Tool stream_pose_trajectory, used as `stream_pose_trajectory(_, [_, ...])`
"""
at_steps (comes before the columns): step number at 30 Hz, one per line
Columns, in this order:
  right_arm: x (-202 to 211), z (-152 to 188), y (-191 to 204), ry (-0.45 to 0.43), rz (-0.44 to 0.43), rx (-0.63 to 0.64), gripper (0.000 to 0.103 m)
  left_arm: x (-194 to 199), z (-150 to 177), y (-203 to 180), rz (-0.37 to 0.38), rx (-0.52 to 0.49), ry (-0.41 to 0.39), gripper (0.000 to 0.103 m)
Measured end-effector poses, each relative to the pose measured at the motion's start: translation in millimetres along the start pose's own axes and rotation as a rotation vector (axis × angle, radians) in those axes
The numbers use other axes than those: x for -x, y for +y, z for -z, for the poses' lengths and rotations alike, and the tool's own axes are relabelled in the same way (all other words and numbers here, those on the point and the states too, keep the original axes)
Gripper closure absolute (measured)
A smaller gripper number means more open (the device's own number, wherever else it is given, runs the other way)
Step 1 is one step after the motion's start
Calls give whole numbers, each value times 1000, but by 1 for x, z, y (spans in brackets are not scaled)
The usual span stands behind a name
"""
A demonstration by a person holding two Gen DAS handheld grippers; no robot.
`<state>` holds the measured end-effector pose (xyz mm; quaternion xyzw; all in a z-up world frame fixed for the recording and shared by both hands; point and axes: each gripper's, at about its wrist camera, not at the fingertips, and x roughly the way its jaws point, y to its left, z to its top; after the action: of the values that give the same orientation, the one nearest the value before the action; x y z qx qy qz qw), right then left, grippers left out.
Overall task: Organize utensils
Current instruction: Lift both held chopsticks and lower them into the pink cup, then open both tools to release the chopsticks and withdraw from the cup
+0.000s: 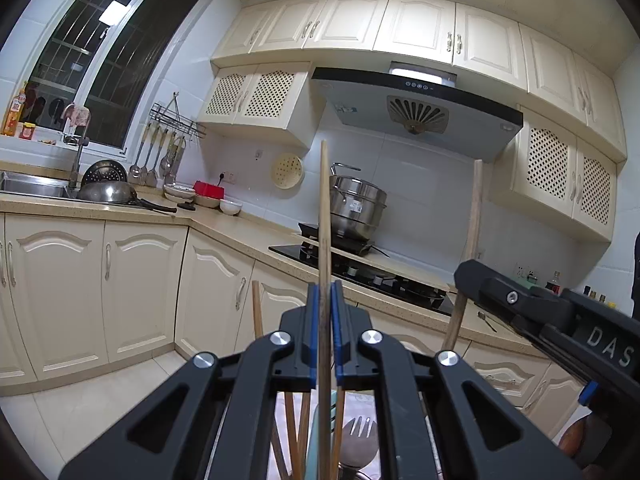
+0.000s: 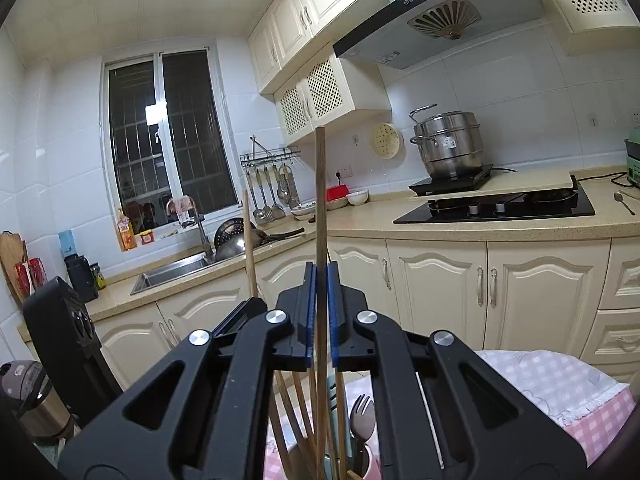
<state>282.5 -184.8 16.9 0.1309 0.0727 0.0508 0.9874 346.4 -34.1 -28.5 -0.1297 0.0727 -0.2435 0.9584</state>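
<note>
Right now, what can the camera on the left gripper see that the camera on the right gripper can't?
Only the left wrist view shows the right gripper from the side, shut on its wooden chopstick.

Only the right wrist view shows the pink checked cloth, the wooden cutting board at the far left and the green appliance at the far right.

Both show the steel pot on the stove, the sink, the window, the range hood, a fork standing below with more utensils, and the left gripper's own chopstick.
</note>
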Motion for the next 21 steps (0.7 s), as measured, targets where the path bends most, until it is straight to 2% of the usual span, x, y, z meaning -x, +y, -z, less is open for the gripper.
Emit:
stream_pose_trajectory(6, [-4,6,1,27,9,15,97,-6,12,2,-10,1,22,97])
stream_pose_trajectory(10, [-10,9,1,79,8,17,96,-6,18,3,-7,-7,57,95])
stream_pose_trajectory(11, [-9,10,1,87,10,16,94,-5,19,3,-5,-10,64,82])
stream_pose_trajectory(12, [-9,10,0,93,13,14,91,-3,19,2,-10,-16,64,63])
stream_pose_trajectory(13, [-7,10,-1,96,19,8,71,2,18,2,-20,-21,52,55])
stream_pose_trajectory(14, [-4,9,-3,91,18,0,37,6,16,1,-25,-25,43,47])
stream_pose_trajectory(15, [0,8,-4,76,20,-10,29,8,15,1,-24,-27,41,43])
stream_pose_trajectory(16, [4,6,-5,69,22,-11,28,13,12,1,-25,-30,39,40])
stream_pose_trajectory(18, [9,4,-7,68,19,-13,28,18,8,1,-34,-36,33,26])
stream_pose_trajectory(21, [18,-2,-13,57,27,-31,17,30,1,0,-49,-45,32,16])
